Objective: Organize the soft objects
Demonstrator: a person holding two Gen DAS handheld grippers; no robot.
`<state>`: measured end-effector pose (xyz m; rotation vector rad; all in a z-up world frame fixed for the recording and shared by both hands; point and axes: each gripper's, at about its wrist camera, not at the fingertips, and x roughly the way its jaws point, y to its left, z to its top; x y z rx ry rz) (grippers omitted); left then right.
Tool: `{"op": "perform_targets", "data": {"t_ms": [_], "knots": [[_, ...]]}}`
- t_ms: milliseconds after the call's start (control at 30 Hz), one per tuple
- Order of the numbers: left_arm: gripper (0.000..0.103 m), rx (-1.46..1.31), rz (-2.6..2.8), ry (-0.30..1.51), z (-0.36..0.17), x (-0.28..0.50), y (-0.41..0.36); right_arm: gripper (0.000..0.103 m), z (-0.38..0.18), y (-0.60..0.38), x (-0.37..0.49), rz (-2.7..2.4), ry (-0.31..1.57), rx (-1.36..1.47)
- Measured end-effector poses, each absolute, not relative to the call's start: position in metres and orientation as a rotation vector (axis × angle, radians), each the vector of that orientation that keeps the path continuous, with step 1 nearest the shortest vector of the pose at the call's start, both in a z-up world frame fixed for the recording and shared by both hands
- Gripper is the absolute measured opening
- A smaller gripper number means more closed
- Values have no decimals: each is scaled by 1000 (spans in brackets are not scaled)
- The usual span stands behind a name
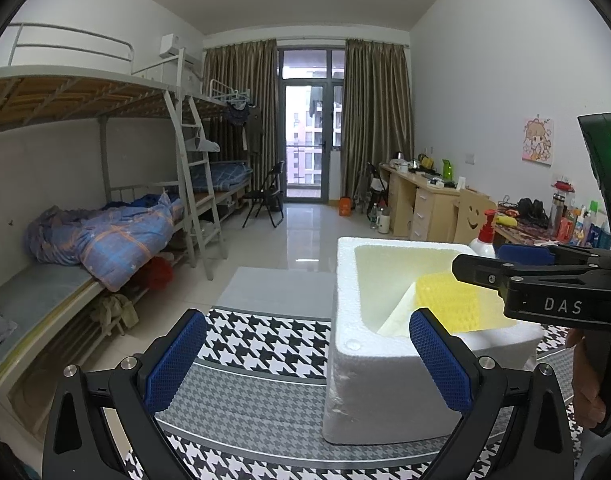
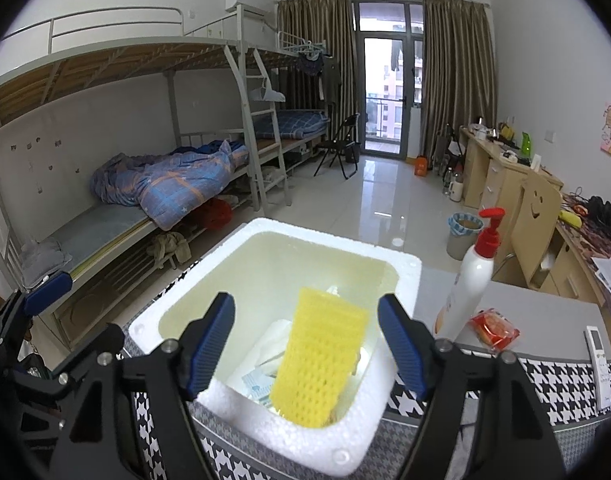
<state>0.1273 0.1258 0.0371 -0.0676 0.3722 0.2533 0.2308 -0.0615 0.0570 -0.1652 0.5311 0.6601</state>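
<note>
A white foam box (image 2: pixel 241 308), grainy and thick-walled with rounded corners, sits on a table covered in a black-and-white houndstooth cloth (image 1: pixel 261 344). Inside it stands a yellow foam net sleeve (image 2: pixel 321 364), a soft rectangle with a honeycomb of small holes, tilted against the near wall of the box; pale flat pieces lie under it on the box floor. The right gripper (image 2: pixel 305 352) hangs over the near rim with its black jaws spread wide, their blue ribbed pads clear of the sleeve on either side, so nothing is gripped. The left gripper (image 1: pixel 309 356) hovers to the left of the box over the cloth, its jaws likewise wide apart and empty. Just right of the box stand a smooth white pump bottle (image 2: pixel 471 280) with a red pump, a crinkled red snack packet (image 2: pixel 493 328) and a white remote control (image 2: pixel 599 360).
</note>
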Motion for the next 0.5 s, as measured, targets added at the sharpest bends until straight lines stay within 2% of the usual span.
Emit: {"op": "perform_targets", "data": {"t_ms": [500], "knots": [[102, -56, 202, 345, 46, 110, 93, 78, 61, -105, 218, 639, 483, -111]]}}
